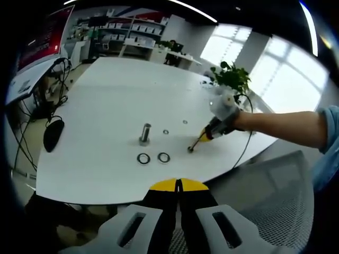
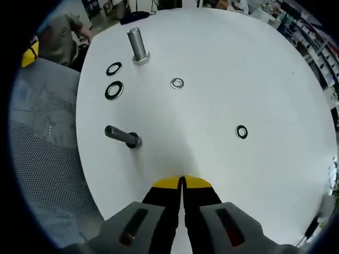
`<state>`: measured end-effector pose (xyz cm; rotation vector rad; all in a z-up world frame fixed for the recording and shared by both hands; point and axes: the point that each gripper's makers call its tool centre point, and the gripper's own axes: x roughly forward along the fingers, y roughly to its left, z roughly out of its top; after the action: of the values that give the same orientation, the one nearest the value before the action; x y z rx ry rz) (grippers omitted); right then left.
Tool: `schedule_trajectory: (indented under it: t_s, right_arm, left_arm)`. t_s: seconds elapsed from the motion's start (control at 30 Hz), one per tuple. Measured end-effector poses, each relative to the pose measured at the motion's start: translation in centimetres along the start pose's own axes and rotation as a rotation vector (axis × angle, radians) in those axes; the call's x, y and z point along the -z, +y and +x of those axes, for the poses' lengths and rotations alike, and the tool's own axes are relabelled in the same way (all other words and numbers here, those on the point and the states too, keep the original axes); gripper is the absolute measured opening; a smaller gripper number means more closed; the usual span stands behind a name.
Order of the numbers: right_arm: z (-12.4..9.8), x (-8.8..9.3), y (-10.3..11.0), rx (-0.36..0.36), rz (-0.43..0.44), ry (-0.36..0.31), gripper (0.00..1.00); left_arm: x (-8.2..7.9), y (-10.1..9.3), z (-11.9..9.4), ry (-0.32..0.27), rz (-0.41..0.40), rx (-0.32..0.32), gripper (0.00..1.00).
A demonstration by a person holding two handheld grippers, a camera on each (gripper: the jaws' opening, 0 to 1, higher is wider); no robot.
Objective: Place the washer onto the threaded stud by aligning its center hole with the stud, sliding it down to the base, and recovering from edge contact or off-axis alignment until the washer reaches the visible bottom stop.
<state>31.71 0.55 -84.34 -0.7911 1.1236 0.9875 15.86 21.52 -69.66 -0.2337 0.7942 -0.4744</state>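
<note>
A threaded stud (image 1: 145, 134) (image 2: 137, 46) stands upright on the white table (image 1: 106, 106) (image 2: 238, 63). Two dark washers (image 1: 143, 158) (image 1: 163, 157) lie just in front of it, also visible as washers (image 2: 113, 68) (image 2: 114, 90). Two smaller washers (image 2: 177, 83) (image 2: 241, 132) lie farther off. A second bolt (image 2: 122, 136) (image 1: 193, 146) lies on its side. My right gripper (image 2: 183, 180) (image 1: 206, 133) is shut and empty, low over the table beside the lying bolt. My left gripper (image 1: 178, 183) is shut and empty, off the table's near edge.
A grey mesh chair (image 1: 275, 196) (image 2: 42, 137) sits at the table's edge under my left gripper. A black object (image 1: 53, 135) and cables hang at the table's left side. A potted plant (image 1: 233, 76) stands at the far right. A person's arm (image 1: 286, 127) holds the right gripper.
</note>
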Motion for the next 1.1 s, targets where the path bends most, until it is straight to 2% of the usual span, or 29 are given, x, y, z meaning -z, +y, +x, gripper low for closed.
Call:
schedule_trajectory:
  t_s: [0.13,0.23,0.37,0.53,0.73,0.83,0.97,1.0,1.1]
  right_arm:
    - [0.0,-0.2,-0.1,0.007,-0.015,0.002,0.03]
    - [-0.4,-0.5,-0.9,0.03,-0.006,-0.01,0.03]
    - [-0.7,-0.8,-1.8,0.035,0.06,-0.039,0.04]
    - [-0.7,-1.0,-2.9,0.051,0.112,-0.064,0.13]
    - [-0.3,-2.2,-4.4,0.05,0.229,-0.135,0.2]
    - [0.2,-2.7,-5.4,0.055,0.257,-0.164,0.25]
    - [0.8,-2.9,-6.5,0.078,0.293,-0.185,0.25]
    - [0.6,-3.4,-7.2,0.1,0.296,-0.228,0.24]
    - [0.5,-3.7,-7.7,0.103,0.32,-0.254,0.23]
  left_arm:
    - [0.0,0.0,0.0,0.002,0.0,0.0,0.0]
    - [0.0,0.0,0.0,0.003,0.001,0.0,0.0]
    - [0.0,0.0,0.0,0.001,0.0,0.0,0.0]
    - [0.1,0.0,0.0,0.005,0.0,-0.001,0.0]
    - [0.3,0.1,0.0,0.017,0.0,-0.003,0.0]
    - [0.3,0.1,0.0,0.022,-0.001,-0.004,0.0]
    - [0.5,0.1,0.1,0.029,-0.004,-0.005,0.0]
    - [0.5,0.1,0.1,0.03,-0.005,-0.005,0.0]
    - [0.6,0.1,0.1,0.035,-0.005,-0.004,0.0]
